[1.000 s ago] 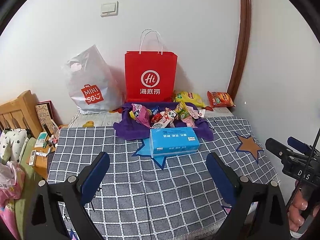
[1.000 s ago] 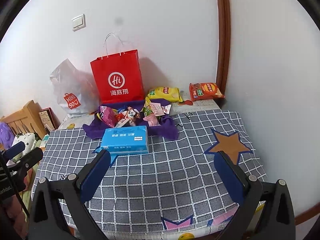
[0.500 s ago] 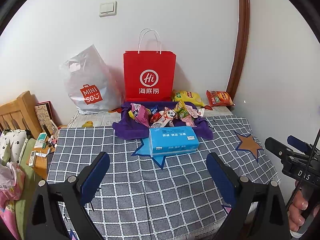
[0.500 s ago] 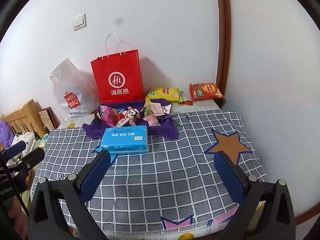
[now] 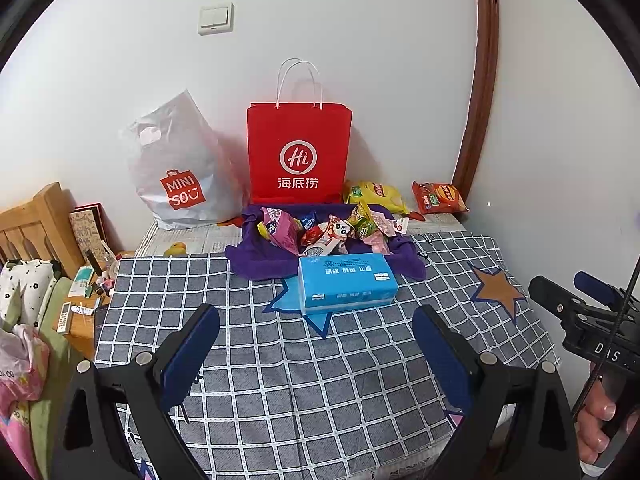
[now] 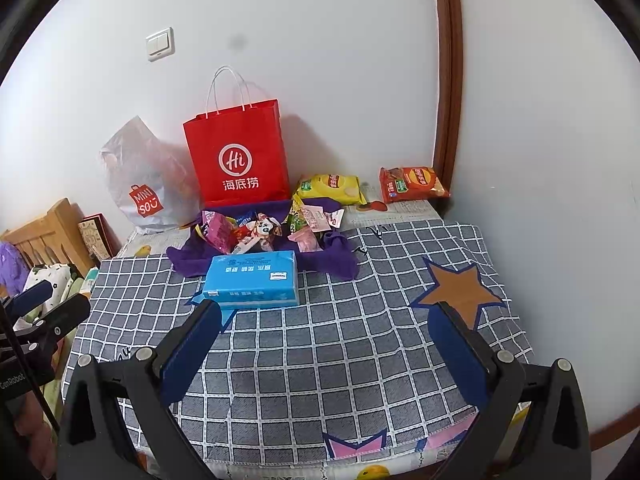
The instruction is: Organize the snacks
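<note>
Your left gripper (image 5: 316,340) hangs above the near part of the table (image 5: 280,380), which is covered with a grey checked cloth. Its blue-padded fingers (image 5: 192,352) are spread wide apart and hold nothing. Your right gripper (image 6: 326,344) is in the same condition: fingers (image 6: 460,356) wide apart, nothing between them, above the near edge of the table. Each gripper shows at the side of the other's view, with part of a hand (image 5: 600,428) on the handle of the right one.

The snacks (image 5: 328,230) lie in a loose heap of small coloured packets on a purple cloth (image 5: 256,260) at the far middle of the table. A blue tissue pack (image 5: 346,282) lies flat just in front of that cloth, touching its near edge, between the heap and your grippers. Both grippers are well apart from the heap.

Behind the purple cloth a red paper bag (image 5: 299,152) with white handles stands upright against the wall. A grey plastic bag (image 5: 178,168) leans to its left. To the right of the red bag lie a yellow chip bag (image 5: 376,196) and, nearer the corner, a red chip bag (image 5: 438,198), both flat on newspaper.

A wooden headboard (image 5: 36,224) stands left of the table.
</note>
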{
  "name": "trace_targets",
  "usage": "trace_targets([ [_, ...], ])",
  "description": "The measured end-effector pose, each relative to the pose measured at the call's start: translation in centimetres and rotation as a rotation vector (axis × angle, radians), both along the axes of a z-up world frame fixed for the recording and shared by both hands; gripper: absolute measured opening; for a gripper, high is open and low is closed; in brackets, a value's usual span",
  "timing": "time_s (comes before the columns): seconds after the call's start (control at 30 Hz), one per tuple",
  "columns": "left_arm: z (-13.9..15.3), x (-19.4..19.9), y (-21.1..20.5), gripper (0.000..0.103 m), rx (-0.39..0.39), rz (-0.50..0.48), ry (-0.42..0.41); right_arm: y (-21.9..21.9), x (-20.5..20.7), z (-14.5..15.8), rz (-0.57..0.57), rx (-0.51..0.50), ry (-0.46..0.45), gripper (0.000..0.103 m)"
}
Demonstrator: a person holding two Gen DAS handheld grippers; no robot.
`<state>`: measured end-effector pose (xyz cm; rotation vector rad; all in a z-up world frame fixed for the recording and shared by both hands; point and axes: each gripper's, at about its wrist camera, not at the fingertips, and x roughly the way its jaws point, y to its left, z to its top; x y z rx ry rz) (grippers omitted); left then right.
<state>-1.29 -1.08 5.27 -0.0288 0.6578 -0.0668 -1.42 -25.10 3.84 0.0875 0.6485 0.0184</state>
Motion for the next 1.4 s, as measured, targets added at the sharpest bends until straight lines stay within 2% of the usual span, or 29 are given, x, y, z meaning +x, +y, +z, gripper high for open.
trace_targets([
  [1.03, 0.0, 0.1, 0.5, 0.098, -0.008, 0.001, -0.004, 0.4, -0.4, 0.2, 0.008, 0.002, -0.013, 0.102],
  [1.4, -0.6, 1.6, 1.0, 0.098, -0.014, 0.018, -0.006, 1.5, 1.2, -0.8, 0.031, 0.007, -0.002, 0.102],
])
